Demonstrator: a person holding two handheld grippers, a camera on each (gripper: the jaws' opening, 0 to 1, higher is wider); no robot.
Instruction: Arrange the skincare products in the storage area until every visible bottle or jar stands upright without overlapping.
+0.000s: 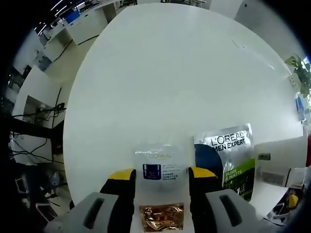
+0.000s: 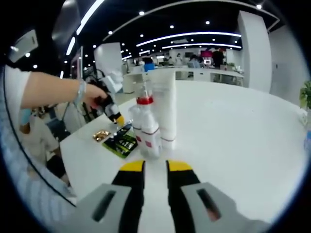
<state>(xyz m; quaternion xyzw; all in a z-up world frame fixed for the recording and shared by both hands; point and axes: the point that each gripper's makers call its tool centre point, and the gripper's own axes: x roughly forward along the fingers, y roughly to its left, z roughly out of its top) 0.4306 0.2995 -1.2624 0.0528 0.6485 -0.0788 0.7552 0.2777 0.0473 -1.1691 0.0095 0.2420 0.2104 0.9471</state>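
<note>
While flat on table (image 1: 160, 87), sachet (image 1: 161, 167) lies between left jaws.

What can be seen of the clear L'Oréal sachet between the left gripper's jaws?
The clear L'Oréal sachet is a flat, see-through plastic packet with faint gold lettering, a dark blue product picture and small print beneath it. It lies flat on the white table, between the yellow-tipped jaws of the left gripper, which stand apart at its two sides. A gold foil sachet lies just below it; whether the two overlap is unclear. To its right lies a green Men Expert sachet.
</note>
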